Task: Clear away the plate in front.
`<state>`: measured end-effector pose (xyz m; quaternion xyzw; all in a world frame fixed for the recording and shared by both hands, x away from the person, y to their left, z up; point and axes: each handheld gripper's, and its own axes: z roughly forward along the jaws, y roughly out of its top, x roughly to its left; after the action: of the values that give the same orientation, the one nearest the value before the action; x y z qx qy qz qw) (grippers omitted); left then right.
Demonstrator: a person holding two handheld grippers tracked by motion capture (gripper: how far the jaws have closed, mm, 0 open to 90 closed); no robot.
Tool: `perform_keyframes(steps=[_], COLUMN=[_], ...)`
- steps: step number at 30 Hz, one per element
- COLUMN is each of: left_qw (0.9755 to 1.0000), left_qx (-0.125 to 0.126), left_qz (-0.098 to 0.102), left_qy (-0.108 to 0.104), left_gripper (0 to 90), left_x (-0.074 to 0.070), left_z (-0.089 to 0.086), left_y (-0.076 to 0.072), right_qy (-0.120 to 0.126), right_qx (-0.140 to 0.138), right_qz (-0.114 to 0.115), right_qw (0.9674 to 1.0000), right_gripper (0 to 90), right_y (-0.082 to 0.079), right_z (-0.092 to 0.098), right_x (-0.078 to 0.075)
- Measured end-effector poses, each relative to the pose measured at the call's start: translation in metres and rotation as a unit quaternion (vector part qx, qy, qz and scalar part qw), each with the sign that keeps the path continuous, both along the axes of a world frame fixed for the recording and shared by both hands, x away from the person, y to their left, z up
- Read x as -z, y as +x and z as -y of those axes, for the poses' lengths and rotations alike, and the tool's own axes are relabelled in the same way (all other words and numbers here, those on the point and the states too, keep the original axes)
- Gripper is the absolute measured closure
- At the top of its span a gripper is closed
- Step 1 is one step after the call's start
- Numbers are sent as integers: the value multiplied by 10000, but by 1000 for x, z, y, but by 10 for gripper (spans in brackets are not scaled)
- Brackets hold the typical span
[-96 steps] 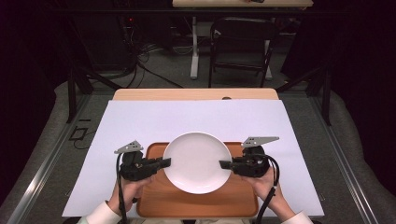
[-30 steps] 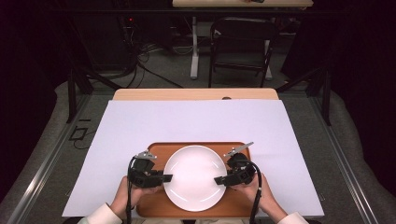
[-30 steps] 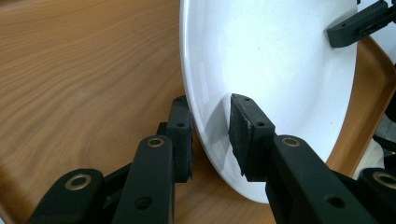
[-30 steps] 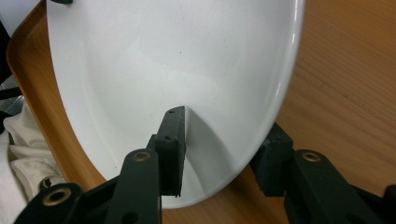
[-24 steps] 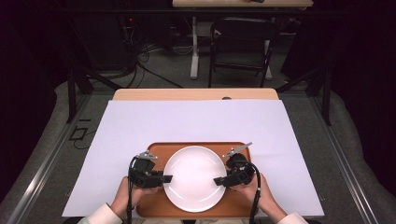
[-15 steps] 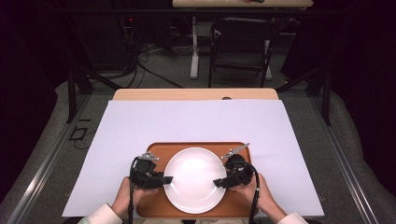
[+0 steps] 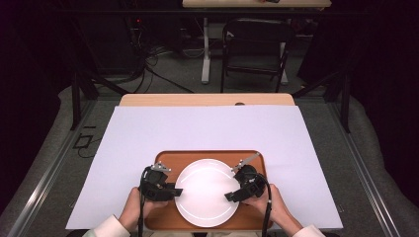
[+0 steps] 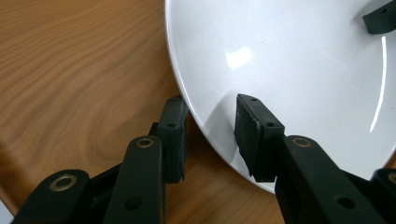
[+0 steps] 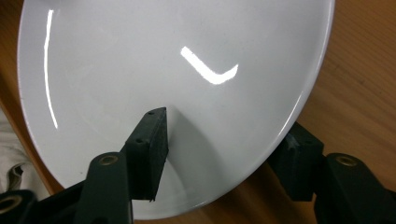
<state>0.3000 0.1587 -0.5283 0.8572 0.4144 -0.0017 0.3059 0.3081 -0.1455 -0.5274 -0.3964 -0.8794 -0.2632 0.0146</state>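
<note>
White glazed plate (image 7: 206, 191) on the wooden tray (image 7: 168, 159): stiff, slick, breakable. My left fingers (image 8: 259, 135) and right fingers (image 9: 147, 149) straddle opposite rims, just opened, loose. Grip the rim only.

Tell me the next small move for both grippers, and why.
Probably draw both grippers outward, clear of the plate. It lies on the tray, and the left gripper and right gripper, jaws just opening, straddle its rim without pressing.
</note>
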Motion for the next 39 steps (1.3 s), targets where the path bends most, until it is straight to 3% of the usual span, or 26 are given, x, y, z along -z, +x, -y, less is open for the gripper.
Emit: perform_keyframes(steps=[3, 12, 19, 29, 30, 31, 34, 36, 38, 39], left_qw=[9999, 9999, 9998, 9997, 9997, 9996, 9999, 9998, 9995, 9989], left_qx=[21, 7, 84, 106, 153, 182, 110, 99, 101, 150], left_qz=[-110, -122, -191, -190, -182, -209, -108, 59, 270, 381], left_qy=[7, 61, 51, 77, 106, 45, -60, -160, -151, -206], left_gripper=[632, 631, 632, 624, 616, 554, 436, 403, 349, 329], left_x=[3, 3, 4, 4, 4, 2, -3, -9, -15, -20], left_z=[-1, -3, -2, -1, -1, -1, -3, -5, -7, -7], left_y=[2, 3, 3, 3, 3, 3, 3, 3, 2, 1], right_qy=[-68, -134, -428, -440, -439, -413, -341, -290, -213, -139], right_qx=[45, -58, -116, -138, -150, -188, -151, -158, -152, -150], right_qz=[-5, 38, 155, 194, 193, 244, 294, 401, 518, 676], right_qw=[10000, 9999, 9989, 9987, 9987, 9987, 9989, 9986, 9983, 9975], right_gripper=[394, 392, 398, 398, 389, 271, 223, 154, 144, 131], right_y=[0, 1, -2, -3, -3, -3, -4, -4, -4, -5], right_z=[-1, -5, -7, -8, -8, -8, -7, -5, -1, 4], right_x=[1, 3, 2, 2, 2, 1, -2, -5, -9, -14])
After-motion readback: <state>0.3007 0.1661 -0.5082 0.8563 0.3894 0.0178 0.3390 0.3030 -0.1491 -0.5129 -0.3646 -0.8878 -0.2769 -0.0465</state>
